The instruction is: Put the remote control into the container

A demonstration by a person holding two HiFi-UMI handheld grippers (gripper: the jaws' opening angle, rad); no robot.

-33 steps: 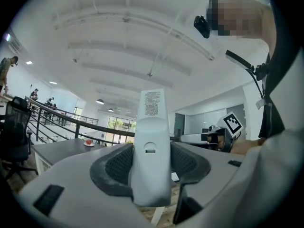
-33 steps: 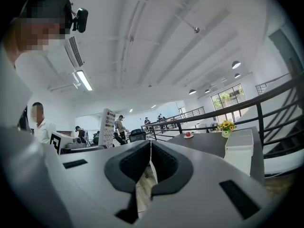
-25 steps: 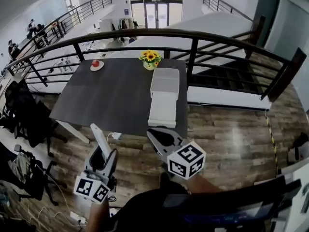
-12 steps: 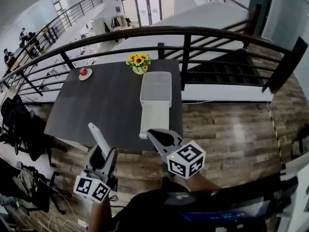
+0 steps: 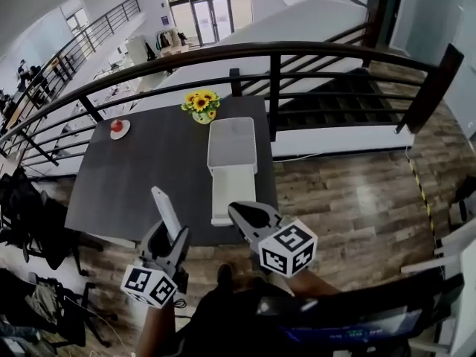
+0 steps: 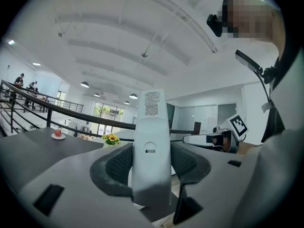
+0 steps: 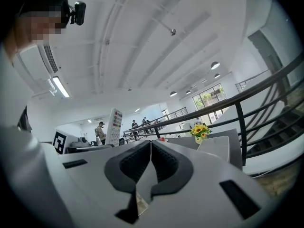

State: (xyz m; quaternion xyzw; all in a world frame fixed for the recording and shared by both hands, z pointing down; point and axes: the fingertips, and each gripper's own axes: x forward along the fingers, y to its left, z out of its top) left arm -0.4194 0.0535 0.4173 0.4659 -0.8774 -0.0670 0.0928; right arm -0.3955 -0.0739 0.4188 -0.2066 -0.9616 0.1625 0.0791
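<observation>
Left tongs (image 5: pixel 171 233) clamp remote control (image 5: pixel 164 210) upright; container (image 5: pixel 231 146) sits ahead-right on table (image 5: pixel 141 173), nearer the closed, empty right tongs (image 5: pixel 239 210).

head view: high up, facing steeply down on dark grey rectangular table (image 5: pixel 134 177). gripper views: low, close behind own jaws, tilted upward. all three share yellow sunflower bouquet (image 5: pixel 199 103) (image 6: pixel 111 138) (image 7: pixel 200 128).

Premises presenting as open-plan office mezzanine: black railing (image 5: pixel 223 53) overlooking lower-floor desks (image 5: pixel 123 88), office chairs (image 5: pixel 30 214) standing beside table (image 5: pixel 126 192).
</observation>
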